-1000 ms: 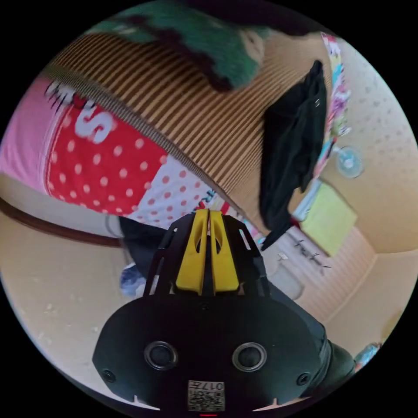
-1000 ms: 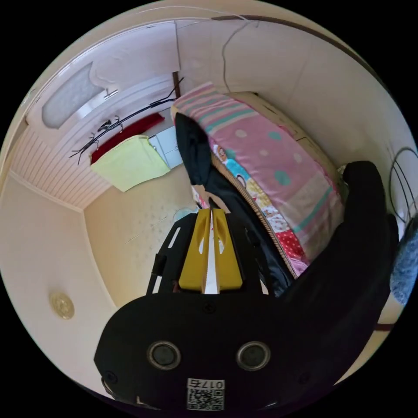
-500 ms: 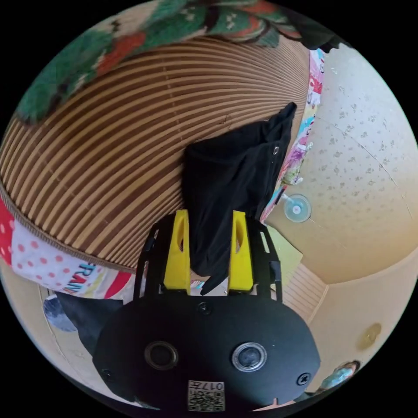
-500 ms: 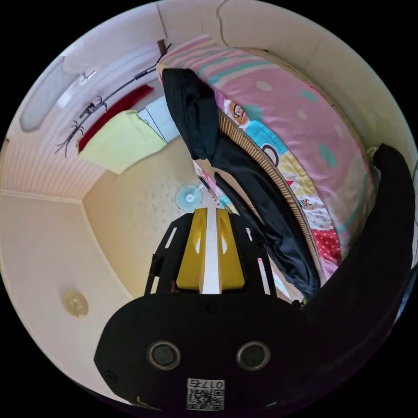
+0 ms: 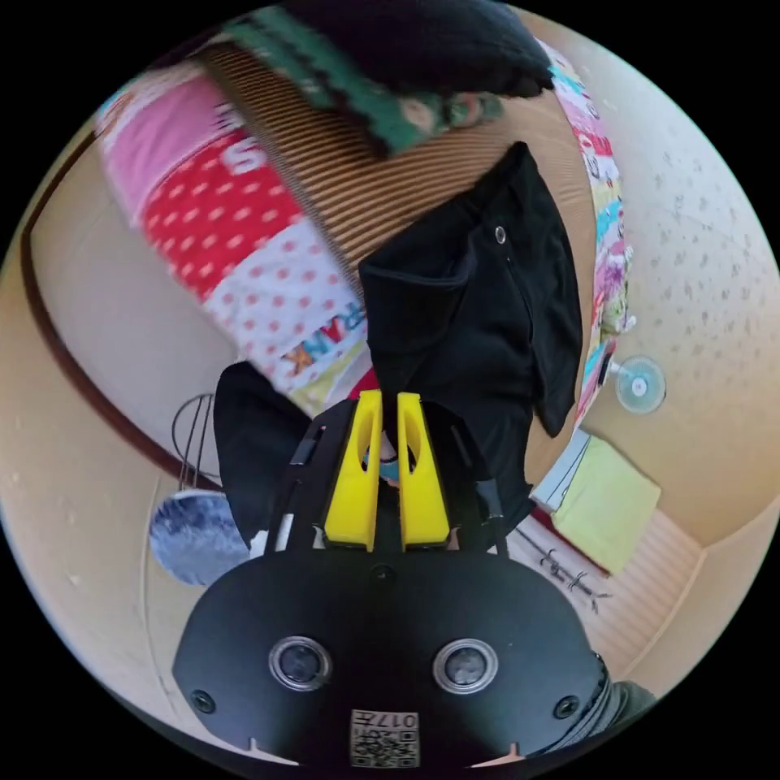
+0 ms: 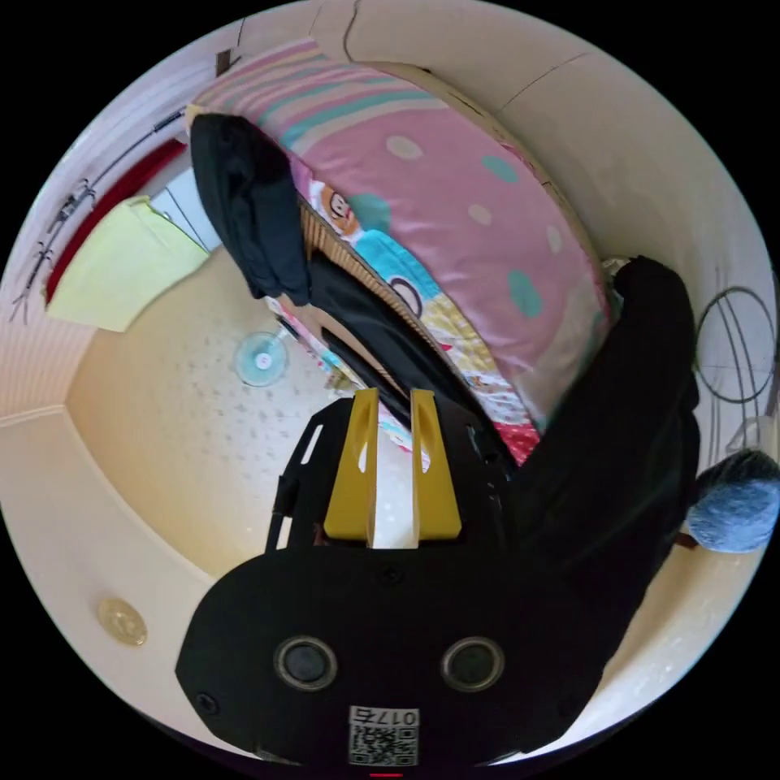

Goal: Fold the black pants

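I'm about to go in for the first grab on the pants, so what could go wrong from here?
1. The crumpled black pants lie bunched on the brown striped woven mat, so a pinch may catch several layers at once.
2. One end of the pants overhangs the mat's edge, so a pull could drag them off.
3. Neither the left gripper nor the right gripper holds cloth, and the green knitted garment lies close by.

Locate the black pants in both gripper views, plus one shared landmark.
Left gripper view: black pants lie right of centre on the striped mat, just beyond the left tongs.
Right gripper view: black pants, a dark band running from upper left toward the right tongs.
Shared landmark: the small fan.
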Available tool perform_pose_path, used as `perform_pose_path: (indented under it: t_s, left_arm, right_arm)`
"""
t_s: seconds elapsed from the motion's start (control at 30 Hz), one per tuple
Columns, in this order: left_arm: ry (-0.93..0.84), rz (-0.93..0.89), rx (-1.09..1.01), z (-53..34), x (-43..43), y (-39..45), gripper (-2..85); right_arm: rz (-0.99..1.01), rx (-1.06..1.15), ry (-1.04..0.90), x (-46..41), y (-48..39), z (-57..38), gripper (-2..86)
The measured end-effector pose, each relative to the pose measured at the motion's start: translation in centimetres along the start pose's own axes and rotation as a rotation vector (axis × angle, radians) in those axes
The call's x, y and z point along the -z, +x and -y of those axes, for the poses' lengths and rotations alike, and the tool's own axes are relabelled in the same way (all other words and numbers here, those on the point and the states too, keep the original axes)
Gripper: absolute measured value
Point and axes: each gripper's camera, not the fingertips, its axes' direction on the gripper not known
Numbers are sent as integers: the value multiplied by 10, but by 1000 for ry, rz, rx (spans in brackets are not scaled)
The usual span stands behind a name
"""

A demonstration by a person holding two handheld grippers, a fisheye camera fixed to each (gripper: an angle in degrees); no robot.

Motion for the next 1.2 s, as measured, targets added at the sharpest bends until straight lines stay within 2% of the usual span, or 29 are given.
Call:
perform_pose_path:
  t_s: [0.1,0.23,0.4,0.57,0.73,0.93,1.0,1.13,1.2]
  left_arm:
    - [49,-57,141,-42,3,-37,39]
    - [100,-206,198,-80,8,-52,38]
    - [87,-230,57,-101,17,-12,38]
    - [82,-220,-34,-113,31,21,38]
    - [113,-240,-64,-129,36,40,38]
    - [139,-174,-108,-148,39,60,37]
    - [145,-148,-157,-152,44,83,37]
    - [197,-155,-284,-135,59,140,38]
    - [233,-183,-331,-102,62,180,42]
  right_arm:
    - [-99,12,-63,-15,-12,17,81]
    - [-227,71,-98,-40,-32,35,92]
    - [-477,130,-173,-73,-42,52,111]
    - [-544,154,-247,-92,-30,55,107]
    - [-638,179,-255,-87,-18,56,60]
    - [-575,489,-336,-110,-66,31,16]
    - [-713,761,-371,-159,-122,-2,13]
    - [-757,1158,-457,-265,-205,-62,16]
    - [-758,1335,-513,-354,-248,-97,24]
